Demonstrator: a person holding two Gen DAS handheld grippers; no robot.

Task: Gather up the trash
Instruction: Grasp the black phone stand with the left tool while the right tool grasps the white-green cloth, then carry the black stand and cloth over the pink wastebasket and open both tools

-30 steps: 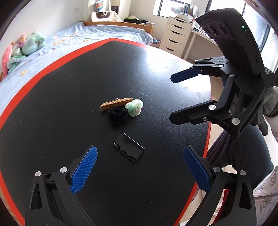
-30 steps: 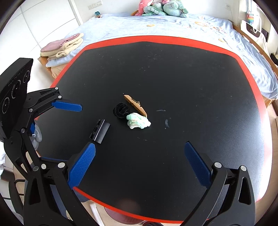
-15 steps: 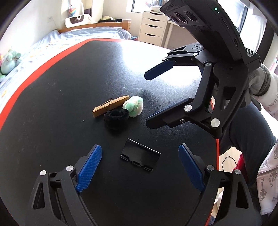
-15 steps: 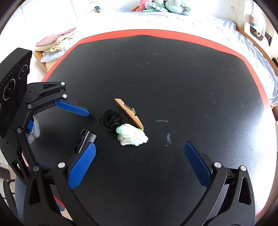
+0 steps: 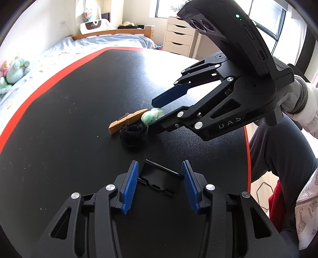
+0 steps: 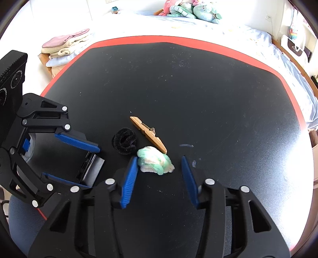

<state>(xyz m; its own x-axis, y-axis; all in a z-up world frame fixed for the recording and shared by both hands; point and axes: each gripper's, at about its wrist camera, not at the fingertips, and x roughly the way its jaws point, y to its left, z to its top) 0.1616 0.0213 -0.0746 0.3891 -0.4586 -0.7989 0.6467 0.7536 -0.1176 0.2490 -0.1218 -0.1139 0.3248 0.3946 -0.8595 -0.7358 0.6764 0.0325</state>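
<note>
On the black worktop [image 6: 198,89] with a red edge lie four small things, one of each kind: one green-white wad [image 6: 155,160], one wooden clothespin [image 6: 148,135], one black hair tie [image 6: 124,140] and one black holder [image 5: 159,179].

The wad, the clothespin and the hair tie make a tight group near the middle. In the right wrist view one end of the clothespin touches the wad, and the hair tie lies just beside both, on the left.

The right gripper [image 6: 159,178] is low over the wad. Its jaws are released, with one blue pad on each side of the wad; the left pad [image 6: 130,178] looks to touch it, the right pad is apart from it. In the left wrist view the same gripper [image 5: 157,111] reaches in from the right, and the wad [image 5: 152,117] sits at its tips.

The left gripper [image 5: 159,184] is low over the holder. Its jaws are released too, and the holder lies between the two blue pads [image 5: 130,186], near them but with a small gap on each side. In the right wrist view the holder [image 6: 92,168] shows between these pads at the left.

Behind the worktop stands one bed [image 6: 248,35] with plush toys [image 6: 190,10] on it.
</note>
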